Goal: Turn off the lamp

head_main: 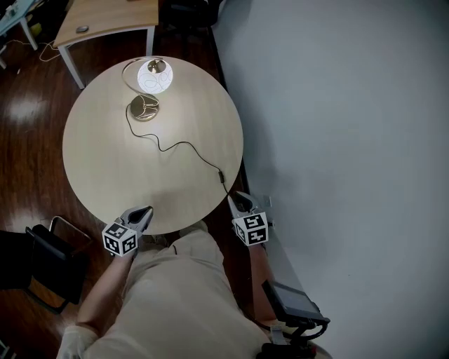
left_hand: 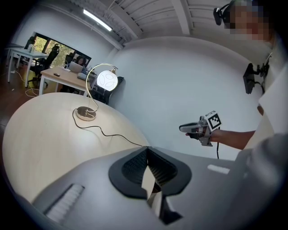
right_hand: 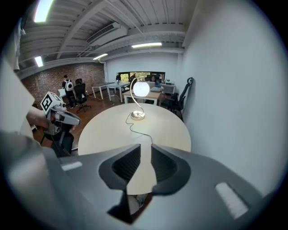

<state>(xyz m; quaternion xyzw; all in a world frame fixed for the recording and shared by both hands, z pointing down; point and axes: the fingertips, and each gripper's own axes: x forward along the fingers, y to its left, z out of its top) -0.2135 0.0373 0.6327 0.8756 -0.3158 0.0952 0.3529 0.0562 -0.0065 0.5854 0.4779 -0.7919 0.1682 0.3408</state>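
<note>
The lamp's round shade [head_main: 154, 76] glows at the far side of the round wooden table [head_main: 105, 161], on a curved brass stem over a brass base [head_main: 144, 107]. Its black cord [head_main: 186, 146] snakes toward me, with a small dark piece [head_main: 222, 176] on it near the table's right edge. My left gripper [head_main: 142, 214] hovers at the near edge, tips together, nothing in them. My right gripper [head_main: 240, 203] is at the near right edge beside the cord's end, jaws slightly apart and empty. The lit shade [left_hand: 107, 81] and base [left_hand: 85, 113] show in the left gripper view; the shade [right_hand: 141, 88] is far off in the right gripper view.
A grey wall [head_main: 337, 140] runs close along the table's right side. A black chair [head_main: 35, 259] stands at the near left, a wooden desk [head_main: 105, 17] behind the table. A black device [head_main: 291, 301] sits low at my right. People [right_hand: 67, 85] are at distant desks.
</note>
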